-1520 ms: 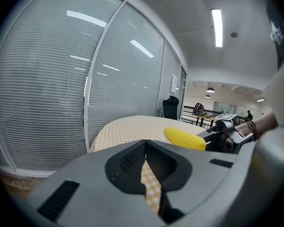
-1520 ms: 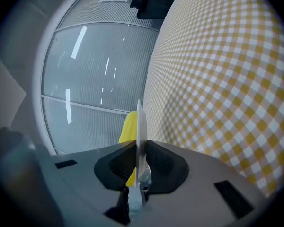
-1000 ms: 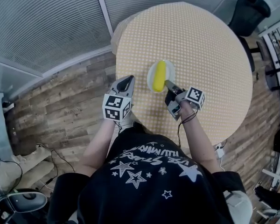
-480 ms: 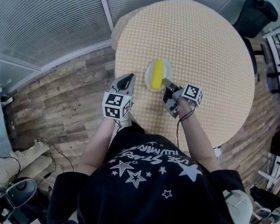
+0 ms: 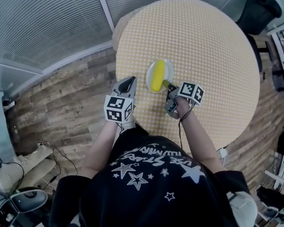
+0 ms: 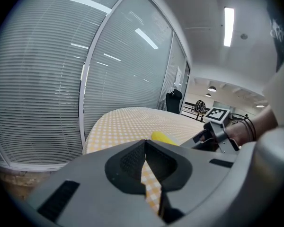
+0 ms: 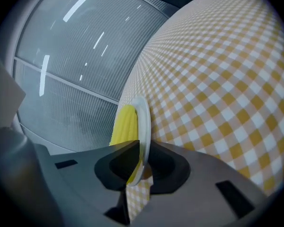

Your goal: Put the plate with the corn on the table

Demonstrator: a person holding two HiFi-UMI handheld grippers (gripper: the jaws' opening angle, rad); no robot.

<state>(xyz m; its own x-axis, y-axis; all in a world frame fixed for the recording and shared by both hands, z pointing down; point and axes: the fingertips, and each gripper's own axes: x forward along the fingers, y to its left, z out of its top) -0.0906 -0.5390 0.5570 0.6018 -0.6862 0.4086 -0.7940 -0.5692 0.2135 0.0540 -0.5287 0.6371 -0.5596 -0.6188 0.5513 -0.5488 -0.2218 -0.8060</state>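
Where the slatted blinds point(image 5: 42, 22) meet the wooden floor point(image 5: 61, 103) at the left, nothing of the task is seen. Next to the right, the left gripper point(image 5: 128, 83) is held at the near-left edge of the round table point(image 5: 203, 41), which is covered with a yellow-and-white checked cloth. In the left gripper view its jaws point(image 6: 145, 161) are seen drawn together at the tips, with only the cloth showing through the slit below them and nothing caught between. Just to the right of it, over the near-left part of the table, the white plate point(image 5: 170, 69) is found, and the yellow corn point(image 5: 157, 75) is laid lengthwise on it. The plate's near rim is clamped by the right gripper point(image 5: 166, 85). In the right gripper view the rim of the plate point(image 7: 144, 122) is seen pinched between the two jaws point(image 7: 141, 157), with the corn point(image 7: 124, 124) on one side and the checked table point(image 7: 217, 79) on the other. Whether the plate is resting on the cloth or is raised just above it cannot be told. At the far right, beyond the table, a black chair point(image 5: 261, 11) is seen.
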